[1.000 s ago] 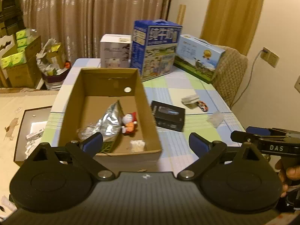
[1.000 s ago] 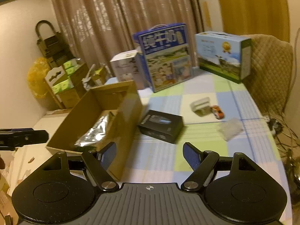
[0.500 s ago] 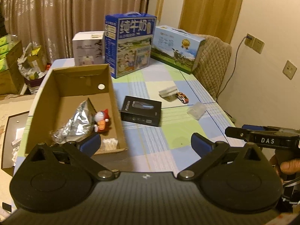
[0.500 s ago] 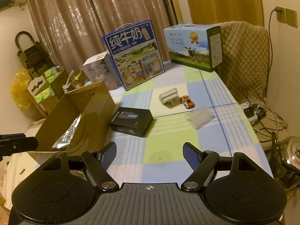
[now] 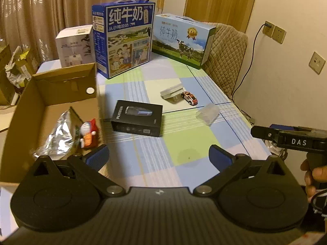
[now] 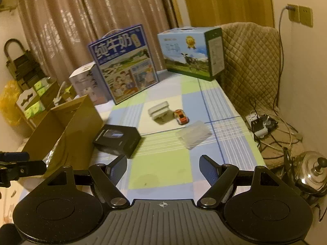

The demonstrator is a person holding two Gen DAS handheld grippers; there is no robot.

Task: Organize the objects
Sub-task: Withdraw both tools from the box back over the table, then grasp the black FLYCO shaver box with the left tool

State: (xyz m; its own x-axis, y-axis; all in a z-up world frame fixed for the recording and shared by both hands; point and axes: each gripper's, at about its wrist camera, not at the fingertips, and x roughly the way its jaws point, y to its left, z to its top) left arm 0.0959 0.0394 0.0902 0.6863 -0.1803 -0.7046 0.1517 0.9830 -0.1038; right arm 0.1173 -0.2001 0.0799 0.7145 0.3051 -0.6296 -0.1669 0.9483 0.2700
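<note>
An open cardboard box [image 5: 65, 75] at the table's left holds a silver foil bag [image 5: 59, 132] and a small Doraemon figure [image 5: 89, 134]. Right of it on the checked cloth lie a black box [image 5: 138, 117], a white block [image 5: 171, 91], a toy car [image 5: 189, 97] and a clear plastic case [image 5: 208, 114]. My left gripper [image 5: 157, 153] hangs open over the near cloth, its left finger by the box's near corner. My right gripper [image 6: 162, 161] is open and empty, short of the black box [image 6: 117, 140] and the clear case [image 6: 194, 134].
Two milk cartons [image 5: 122, 42] [image 5: 181, 38] and a white box [image 5: 74, 47] stand along the table's far edge. A quilted chair [image 5: 226, 57] is at the far right. Off the right edge, a power strip [image 6: 257, 124] and a steel kettle [image 6: 312, 169] sit low.
Both views have swung from the cardboard box toward the middle of the table and come closer to it. The left jaws stand a little wider; the right jaws are unchanged.
</note>
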